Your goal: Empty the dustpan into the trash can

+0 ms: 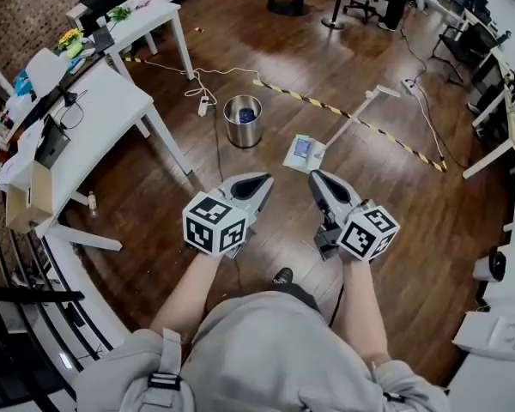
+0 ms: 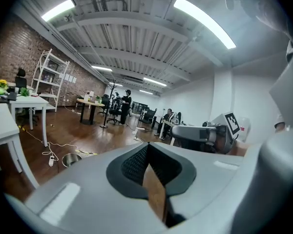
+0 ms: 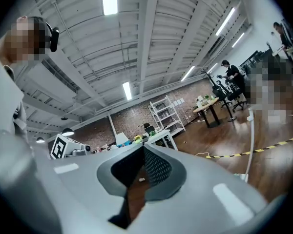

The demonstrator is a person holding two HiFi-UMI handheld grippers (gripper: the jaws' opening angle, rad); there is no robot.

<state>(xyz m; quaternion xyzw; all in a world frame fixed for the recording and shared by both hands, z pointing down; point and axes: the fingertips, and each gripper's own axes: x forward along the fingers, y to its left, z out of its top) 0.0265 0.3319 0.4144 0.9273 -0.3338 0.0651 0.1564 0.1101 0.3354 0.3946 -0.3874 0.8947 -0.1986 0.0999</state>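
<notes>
left gripper and right gripper both pressed together, empty; white long-handled dustpan rests near the round steel trash can. tilt it early and debris could spill.

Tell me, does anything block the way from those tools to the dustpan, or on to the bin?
Nothing visible does: only bare floor lies between the left tool, the right tool, the dustpan and the trash can.
</notes>
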